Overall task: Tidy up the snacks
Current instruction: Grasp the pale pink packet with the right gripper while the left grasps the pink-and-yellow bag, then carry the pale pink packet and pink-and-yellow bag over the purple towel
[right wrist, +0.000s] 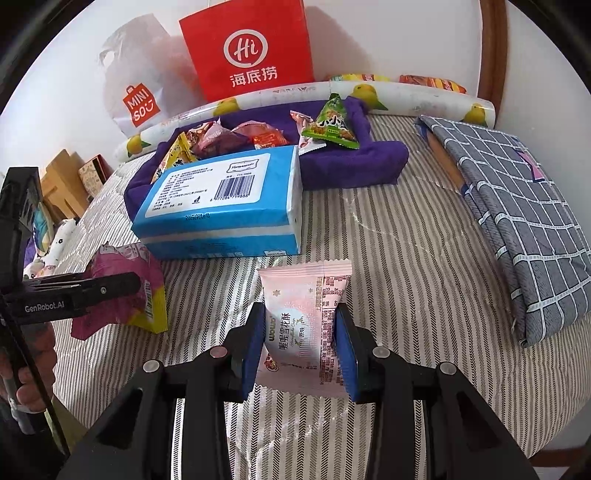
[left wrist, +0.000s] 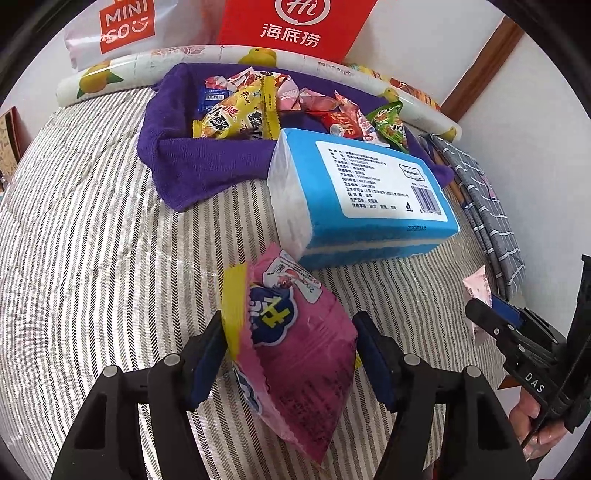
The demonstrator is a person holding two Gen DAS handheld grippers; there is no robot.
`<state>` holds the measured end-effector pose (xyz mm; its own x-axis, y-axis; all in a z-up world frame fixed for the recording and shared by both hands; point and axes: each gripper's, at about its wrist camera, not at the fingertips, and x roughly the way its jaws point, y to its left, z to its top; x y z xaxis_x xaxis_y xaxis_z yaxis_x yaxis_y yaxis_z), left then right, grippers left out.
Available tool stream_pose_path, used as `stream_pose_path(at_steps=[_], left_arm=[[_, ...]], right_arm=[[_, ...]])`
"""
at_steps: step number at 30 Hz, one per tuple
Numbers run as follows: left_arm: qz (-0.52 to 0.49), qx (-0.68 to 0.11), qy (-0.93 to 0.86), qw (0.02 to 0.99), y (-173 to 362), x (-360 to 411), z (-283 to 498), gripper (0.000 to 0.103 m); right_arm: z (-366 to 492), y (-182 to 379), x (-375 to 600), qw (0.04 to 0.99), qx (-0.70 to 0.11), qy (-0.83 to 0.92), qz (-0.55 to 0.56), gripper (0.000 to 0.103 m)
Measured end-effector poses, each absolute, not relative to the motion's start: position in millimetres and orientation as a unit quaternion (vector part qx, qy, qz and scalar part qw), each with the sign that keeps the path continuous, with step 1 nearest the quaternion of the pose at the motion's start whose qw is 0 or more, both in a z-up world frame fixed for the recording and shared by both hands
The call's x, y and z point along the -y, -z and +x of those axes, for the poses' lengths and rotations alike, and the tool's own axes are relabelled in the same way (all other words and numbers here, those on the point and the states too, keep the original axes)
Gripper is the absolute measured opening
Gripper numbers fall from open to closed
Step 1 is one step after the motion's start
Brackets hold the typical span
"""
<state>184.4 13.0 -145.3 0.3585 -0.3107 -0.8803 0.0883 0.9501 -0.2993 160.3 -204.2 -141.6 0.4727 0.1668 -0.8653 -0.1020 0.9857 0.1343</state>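
Two grippers are mine, and each has a snack between its jaws above the striped tablecloth (left wrist: 92,258). Starting at the left, my left gripper (left wrist: 290,338) has a magenta snack packet (left wrist: 295,354) with a yellow sealed edge between its blue pads (left wrist: 207,354); the nine o'clock pad presses the yellow edge, while the three o'clock pad sits right at the packet's far edge, so the jaws stand moderately apart, closed onto this fairly wide bag. In the right wrist view the same packet sticks out at nine o'clock past the left gripper's black finger. At twelve o'clock from that packet lies a blue tissue pack (left wrist: 365,192), label upward, flat on the cloth. Beyond it, toward eleven and twelve o'clock, a purple towel (left wrist: 177,162) is bunched into a nest that holds the snack pile (left wrist: 243,114): yellow, red, pink and green wrappers heaped together. Behind the nest runs a rolled lemon-print mat (left wrist: 110,74), with a red paper bag (left wrist: 295,26) and a white Miniso bag (left wrist: 122,26) standing against the wall. Moving right, my right gripper (right wrist: 301,334) is narrowly closed on a pale pink snack packet (right wrist: 303,317), both blue pads flat against its sides, the packet upright and lifted just in front of the tissue pack. At two o'clock from it, well apart, a folded grey checked cloth (right wrist: 517,229) lies on the tablecloth.
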Motion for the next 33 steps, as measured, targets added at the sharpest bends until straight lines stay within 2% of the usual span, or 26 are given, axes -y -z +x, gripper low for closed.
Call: stream_pose_path(at_steps=[18,33], left_arm=[[-0.128,-0.517,0.154,0.832,117,-15,157,0.063],[-0.119,-0.488,0.179,0.846,83,-3,149,0.063]], right_arm=[[156,126,194,0.857,-0.509,-0.081,0.024,0.037],[154,86,194,0.869,-0.485,-0.089,0.038,0.037]])
